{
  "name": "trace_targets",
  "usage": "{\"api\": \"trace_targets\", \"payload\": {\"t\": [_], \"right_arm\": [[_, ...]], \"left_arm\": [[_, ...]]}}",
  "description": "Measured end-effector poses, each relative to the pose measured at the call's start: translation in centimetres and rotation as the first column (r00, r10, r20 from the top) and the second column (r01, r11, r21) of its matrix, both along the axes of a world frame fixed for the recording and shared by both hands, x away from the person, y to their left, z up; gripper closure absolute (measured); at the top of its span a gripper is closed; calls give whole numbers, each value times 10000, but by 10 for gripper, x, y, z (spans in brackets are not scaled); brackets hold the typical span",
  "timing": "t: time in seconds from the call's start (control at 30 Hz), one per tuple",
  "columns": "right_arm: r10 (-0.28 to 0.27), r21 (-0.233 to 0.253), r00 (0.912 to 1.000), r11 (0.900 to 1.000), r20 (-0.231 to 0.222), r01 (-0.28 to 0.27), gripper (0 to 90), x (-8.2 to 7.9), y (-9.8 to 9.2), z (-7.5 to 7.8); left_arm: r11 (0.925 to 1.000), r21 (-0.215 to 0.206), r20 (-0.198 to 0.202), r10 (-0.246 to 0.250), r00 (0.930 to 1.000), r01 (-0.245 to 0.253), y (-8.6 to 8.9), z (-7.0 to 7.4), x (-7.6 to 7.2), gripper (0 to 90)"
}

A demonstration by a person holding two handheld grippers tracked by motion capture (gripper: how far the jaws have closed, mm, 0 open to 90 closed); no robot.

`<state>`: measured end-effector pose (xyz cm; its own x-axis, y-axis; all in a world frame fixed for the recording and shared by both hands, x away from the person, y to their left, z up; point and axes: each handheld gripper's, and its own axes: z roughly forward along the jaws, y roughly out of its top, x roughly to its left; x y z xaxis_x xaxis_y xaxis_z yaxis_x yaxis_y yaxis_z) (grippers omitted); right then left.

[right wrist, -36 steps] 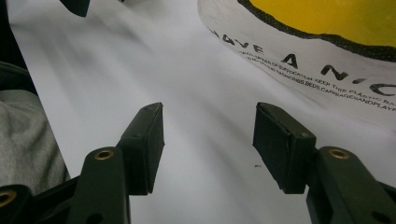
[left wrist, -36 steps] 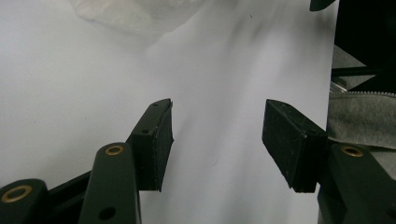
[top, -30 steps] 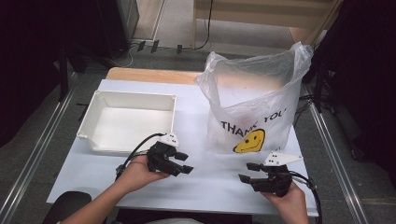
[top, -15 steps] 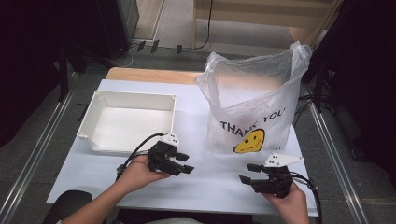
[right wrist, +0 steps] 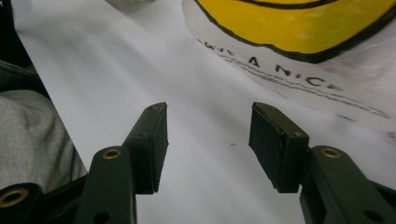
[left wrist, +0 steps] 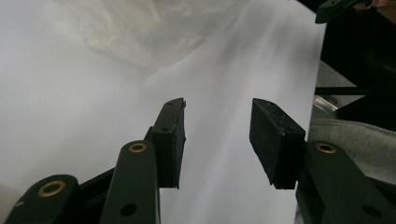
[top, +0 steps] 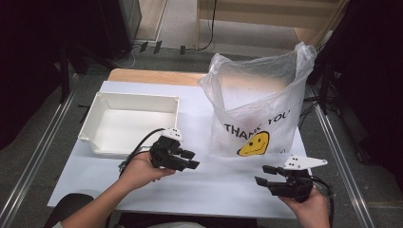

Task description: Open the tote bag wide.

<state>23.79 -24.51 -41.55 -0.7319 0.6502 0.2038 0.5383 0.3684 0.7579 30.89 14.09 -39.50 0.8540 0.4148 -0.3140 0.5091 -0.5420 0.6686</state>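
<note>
Two claws hover over a white tabletop [top: 228, 185], each held in one of the person's hands. Left claw [top: 189, 159] — gripped in the left hand [top: 140, 168] near the tabletop's front edge, just in front of the white tray [top: 128, 121]; its jaws point toward the plastic bag [top: 259, 109] and stand apart with nothing between them, as the left gripper view [left wrist: 217, 140] confirms, where bare tabletop shows in the gap. Right claw [top: 263, 175] — held in the right hand [top: 309, 209] at the front right corner, its grey three-cornered plate on top, jaws pointing left across the tabletop; they too are spread and empty, and the right gripper view [right wrist: 208, 144] shows clear white surface between the pads.

Plastic bag: a translucent carrier standing upright at the right half of the tabletop, mouth open at the top, printed with "THANK YOU" and a yellow smiley face [top: 253, 144]. It sits beside the tray without touching it. Neither claw touches it; the right claw lies near its lower front, and the right gripper view shows the smiley print [right wrist: 299, 23] and small lettering just beyond the jaws. In the left gripper view the bag's crumpled base [left wrist: 154, 28] appears ahead.

Tray: shallow, rectangular, at the left half of the tabletop.
</note>
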Motion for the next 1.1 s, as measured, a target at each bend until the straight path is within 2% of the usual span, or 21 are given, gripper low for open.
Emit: {"api": "trace_targets", "payload": {"t": [0.1, 0.17, 0.27, 0.37, 0.4, 0.47, 0.5, 0.57, 0.7, 0.73, 0.8, 0.83, 0.87, 0.9, 1.0, 1.1], "right_arm": [[-102, -110, 9999, 9999, 103, 103, 490, -2, -9, 6], [-317, -20, 9993, 9995, 173, 317, 493, -3, -23, 14], [-350, 107, 9989, 9993, 300, 347, 508, -2, -34, 18], [-580, 98, 9979, 9983, 304, 577, 538, 5, -55, 24], [-580, 98, 9979, 9983, 304, 577, 538, 5, -55, 24], [-660, 373, 9973, 9972, 314, 648, 550, 13, -71, 29], [-773, 451, 9966, 9961, 275, 760, 557, 16, -76, 32], [-939, 352, 9948, 9951, 389, 925, 576, 22, -85, 38], [-897, 225, 9942, 9958, 600, 885, 644, 36, -99, 47], [-897, 225, 9942, 9958, 600, 885, 644, 36, -99, 47], [-867, 233, 9946, 9961, 564, 855, 691, 50, -106, 54], [-867, 233, 9946, 9961, 564, 855, 691, 50, -106, 54], [-782, 201, 9953, 9968, 563, 772, 732, 60, -108, 59], [-782, 201, 9953, 9968, 563, 772, 732, 60, -108, 59], [-530, -38, 9973, 9986, 509, 533, 796, 79, -108, 69], [-418, -231, 9976, 9988, 550, 431, 824, 89, -109, 76]], "left_arm": [[9999, 134, 166, 15, 9999, -17, -2, 10, 2, 573], [9998, 179, 302, 82, 9995, -87, -1, 19, 6, 566], [9999, 165, 296, 36, 9996, -41, -1, 25, 9, 565], [9999, 116, 265, 114, 9996, -117, 1, 37, 14, 557], [9999, 116, 265, 114, 9996, -117, 1, 37, 14, 552], [9999, 62, 187, 112, 9998, -114, 3, 46, 18, 550], [9999, 62, 187, 112, 9998, -114, 3, 46, 18, 550], [9999, 123, 265, 83, 9996, -86, 3, 55, 20, 554], [10000, 48, 360, 4, 9994, -6, 3, 63, 23, 595], [10000, 53, 385, -70, 9992, 68, 4, 65, 24, 595], [9999, -46, 206, -108, 9997, 109, 2, 73, 28, 685], [9999, -46, 206, -108, 9997, 109, 2, 73, 28, 700], [9999, -68, 246, -104, 9996, 106, 1, 76, 28, 724], [9998, -60, 295, -161, 9994, 163, 1, 79, 29, 724], [9997, -171, 510, -165, 9986, 174, -2, 93, 31, 782], [9997, -153, 675, -171, 9976, 182, -4, 101, 32, 788]]}}
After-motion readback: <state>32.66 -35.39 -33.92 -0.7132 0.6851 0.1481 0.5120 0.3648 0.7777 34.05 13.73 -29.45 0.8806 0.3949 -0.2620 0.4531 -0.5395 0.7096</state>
